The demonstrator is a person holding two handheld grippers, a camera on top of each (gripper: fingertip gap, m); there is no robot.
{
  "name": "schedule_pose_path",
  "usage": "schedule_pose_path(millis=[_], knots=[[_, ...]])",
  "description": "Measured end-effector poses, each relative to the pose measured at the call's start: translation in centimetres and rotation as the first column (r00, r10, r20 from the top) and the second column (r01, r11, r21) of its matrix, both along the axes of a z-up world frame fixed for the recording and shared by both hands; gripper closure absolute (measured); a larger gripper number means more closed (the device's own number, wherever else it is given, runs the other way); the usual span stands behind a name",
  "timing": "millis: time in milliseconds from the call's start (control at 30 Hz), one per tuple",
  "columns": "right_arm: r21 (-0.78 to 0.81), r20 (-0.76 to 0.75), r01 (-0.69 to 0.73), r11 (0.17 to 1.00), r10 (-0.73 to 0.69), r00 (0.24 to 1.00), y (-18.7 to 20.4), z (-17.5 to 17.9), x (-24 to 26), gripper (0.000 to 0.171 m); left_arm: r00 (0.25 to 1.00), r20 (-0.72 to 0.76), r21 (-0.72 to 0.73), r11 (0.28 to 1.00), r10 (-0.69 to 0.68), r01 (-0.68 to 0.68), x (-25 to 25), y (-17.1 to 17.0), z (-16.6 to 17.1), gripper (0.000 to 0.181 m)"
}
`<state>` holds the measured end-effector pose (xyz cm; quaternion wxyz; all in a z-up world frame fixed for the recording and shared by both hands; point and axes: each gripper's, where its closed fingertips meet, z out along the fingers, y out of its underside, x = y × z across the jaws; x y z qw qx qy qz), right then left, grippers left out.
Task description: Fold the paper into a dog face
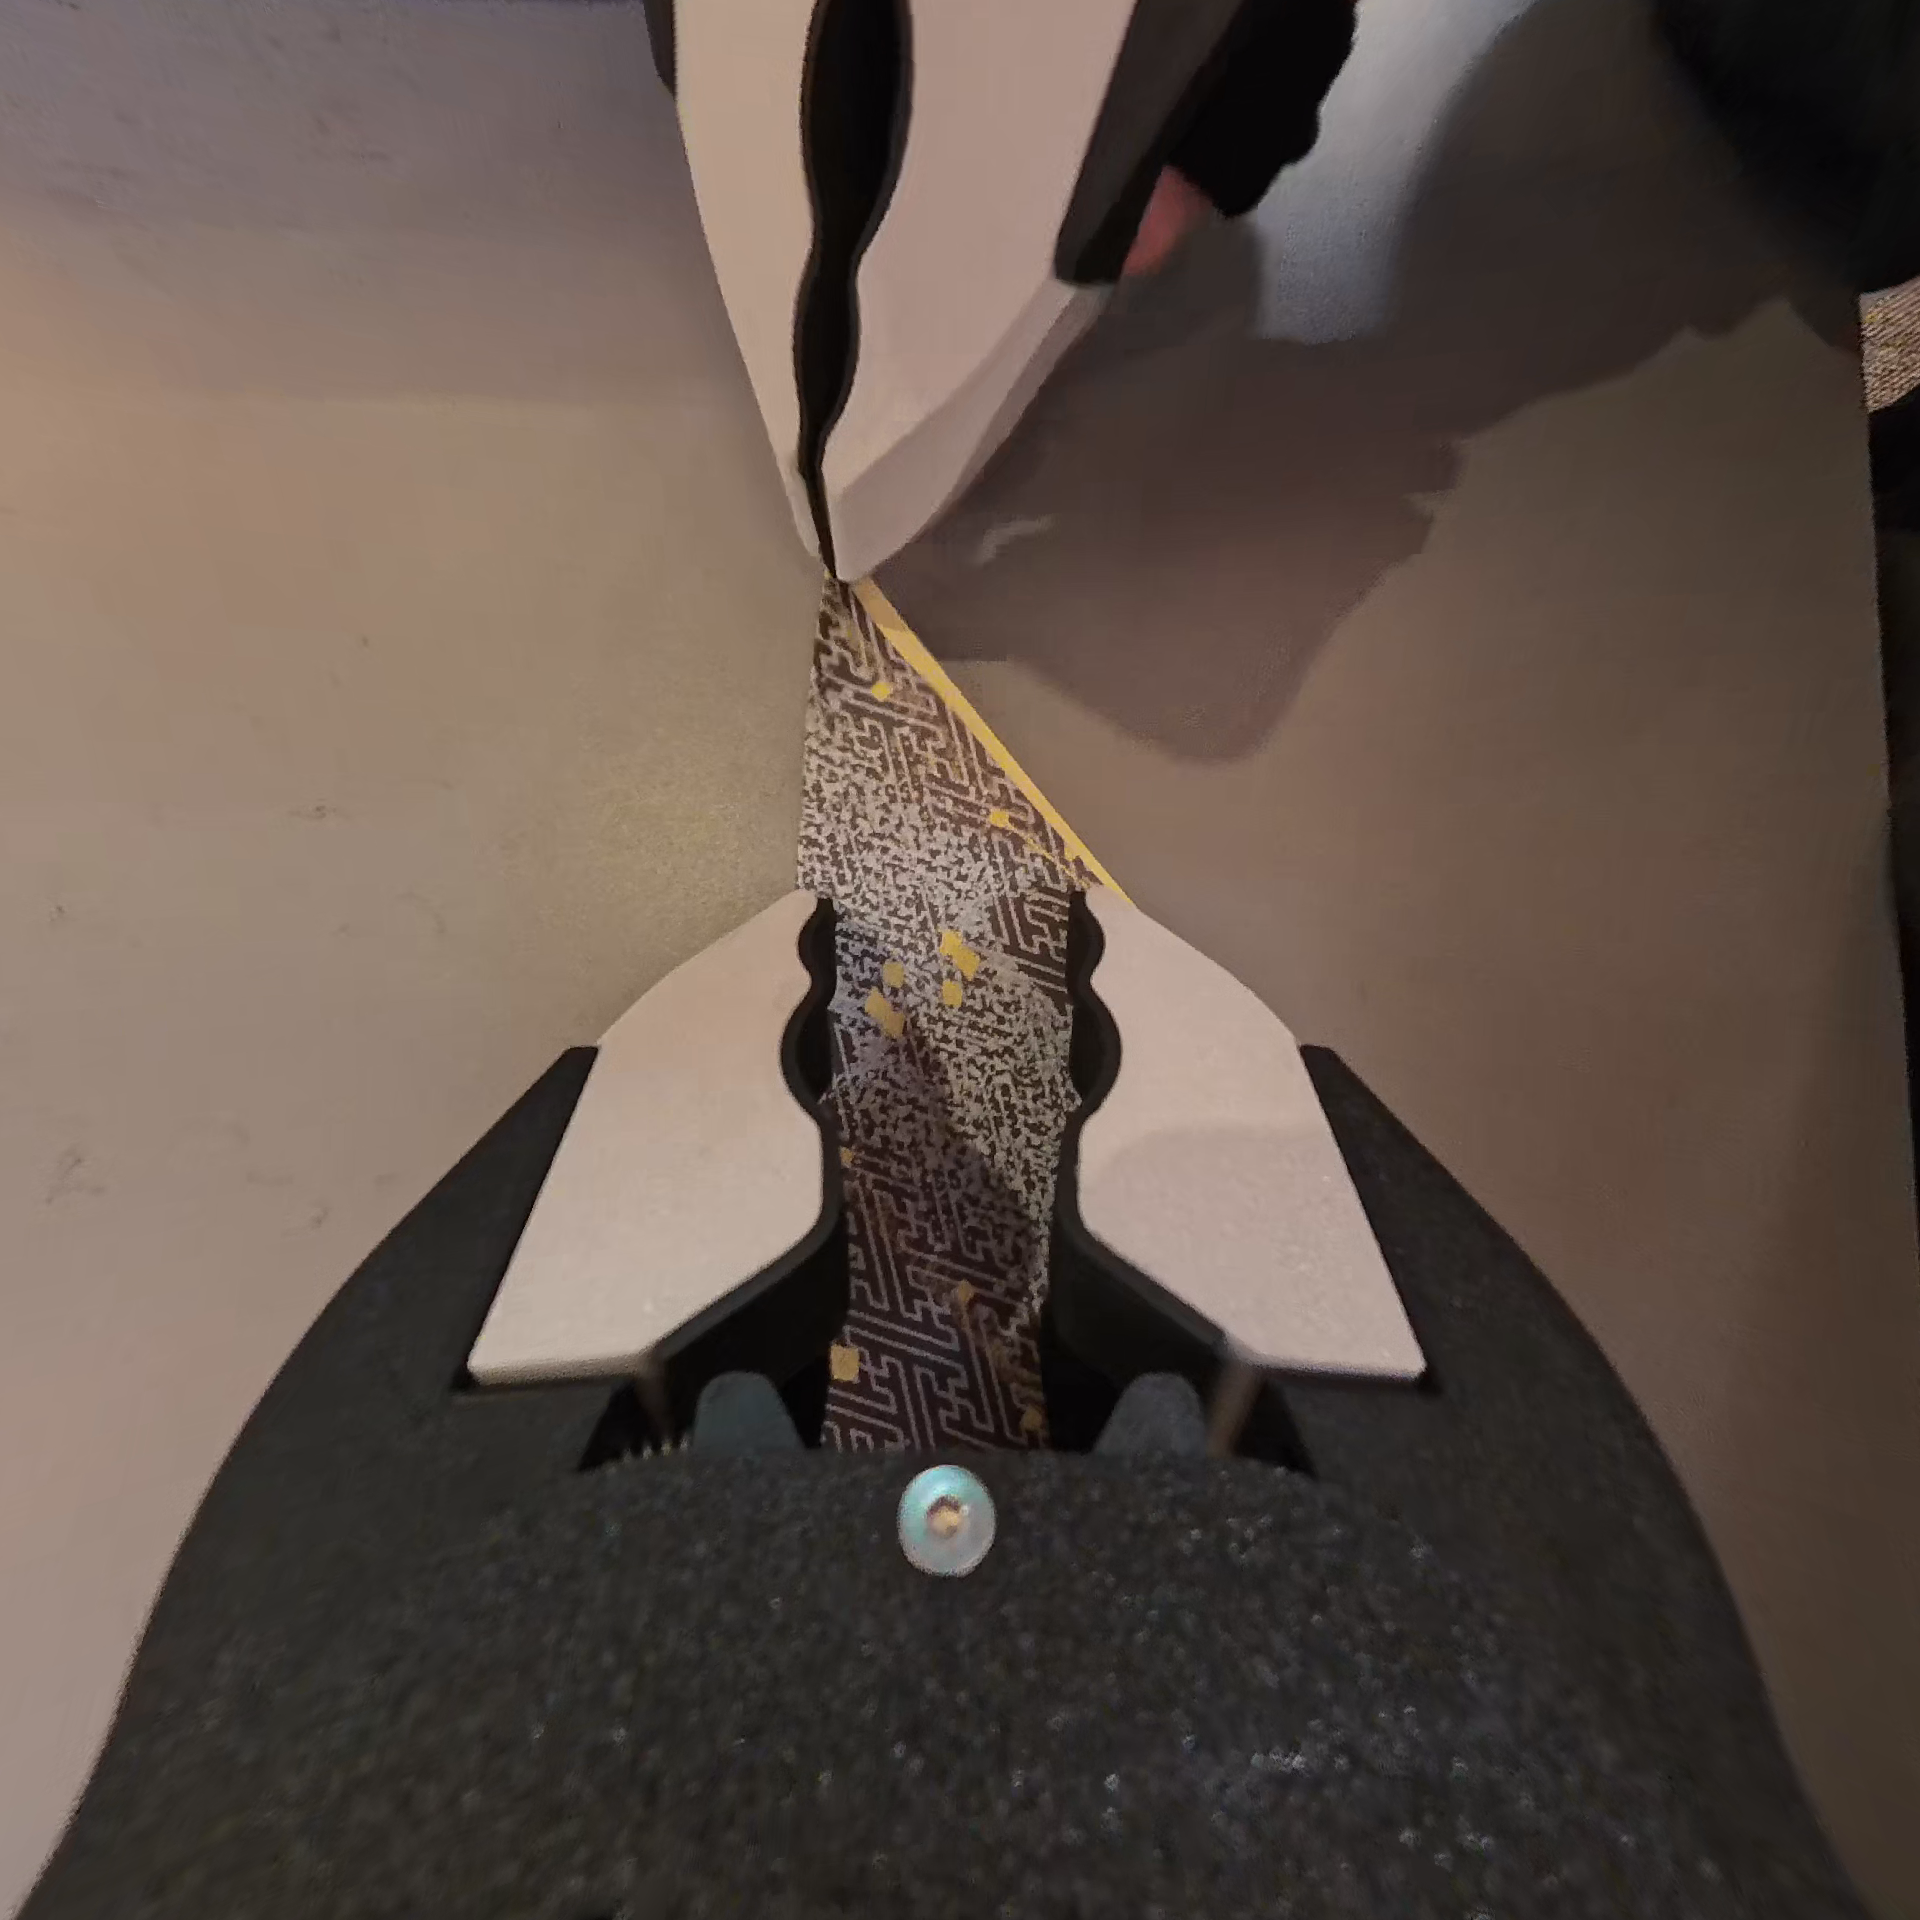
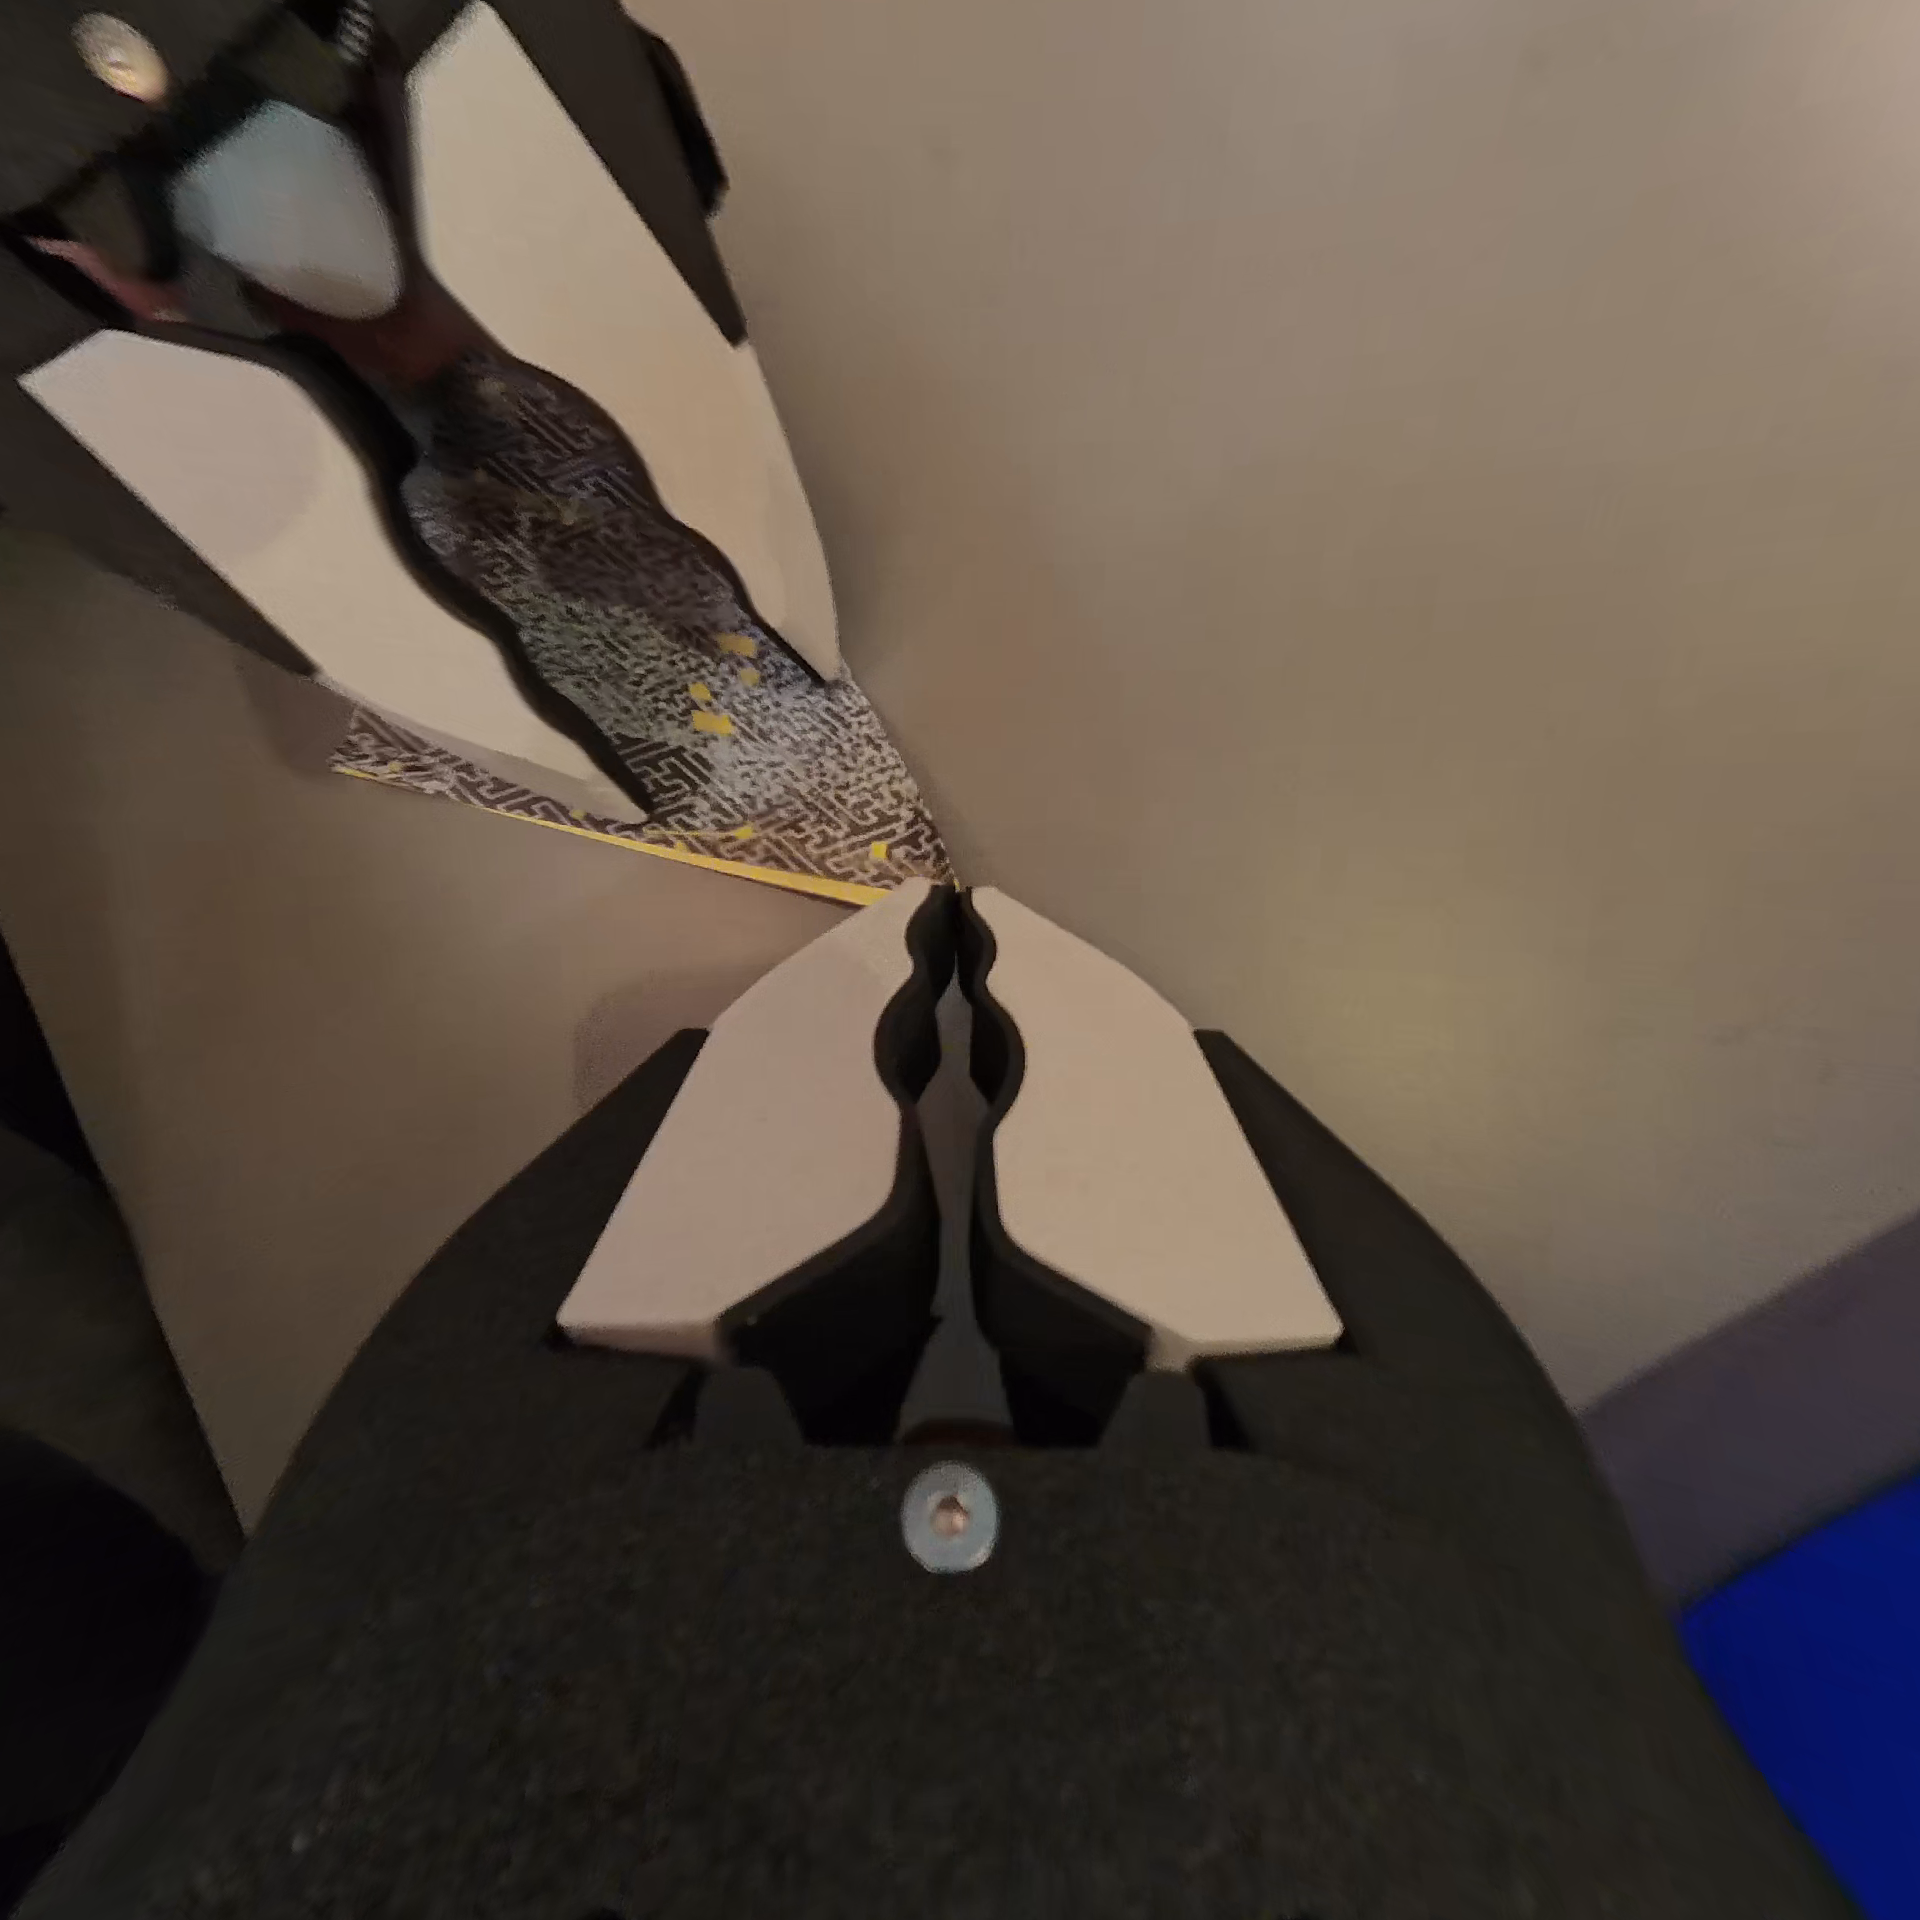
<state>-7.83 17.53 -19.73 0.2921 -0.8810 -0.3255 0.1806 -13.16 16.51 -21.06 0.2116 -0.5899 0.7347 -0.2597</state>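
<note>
Paper [image 1: 914, 769] is lying flat on the beige table [image 1: 364, 675]: black with a pale maze print, gold flecks, and a yellow edge showing along its right side (looks folded, layers unclear). Left gripper [image 1: 940, 914] is sitting over the paper's near part, fingers apart, paper between them. Right gripper [image 2: 956, 896] is pinching the paper's far corner, fingers together on it.

The paper [image 1: 925, 790] looks thin with a printed, faintly metallic sheen, while the table [image 1: 364, 623] is smooth and matt, and the left gripper [image 1: 948, 914] body at six o'clock is grainy black plastic.
</note>
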Motion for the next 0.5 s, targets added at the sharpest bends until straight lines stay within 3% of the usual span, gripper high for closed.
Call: schedule_pose_path(millis=[233, 500], knots=[[0.114, 0.042, -0.143, 0.983, 0.139, 0.989, -1.3, 2.4, -2.9, 0.171, 1.000, 0.007, -0.002, 1.000, -0.002, 0.002, 0.0, 0.0, 0.0, 0.139], [0.050, 0.055, -0.266, 0.963, 0.264, 0.963, -3.3, 0.0, -5.5, 0.171, 1.000, 0.013, -0.002, 1.000, -0.001, 0.001, 0.0, 0.0, 0.0, 0.139]])
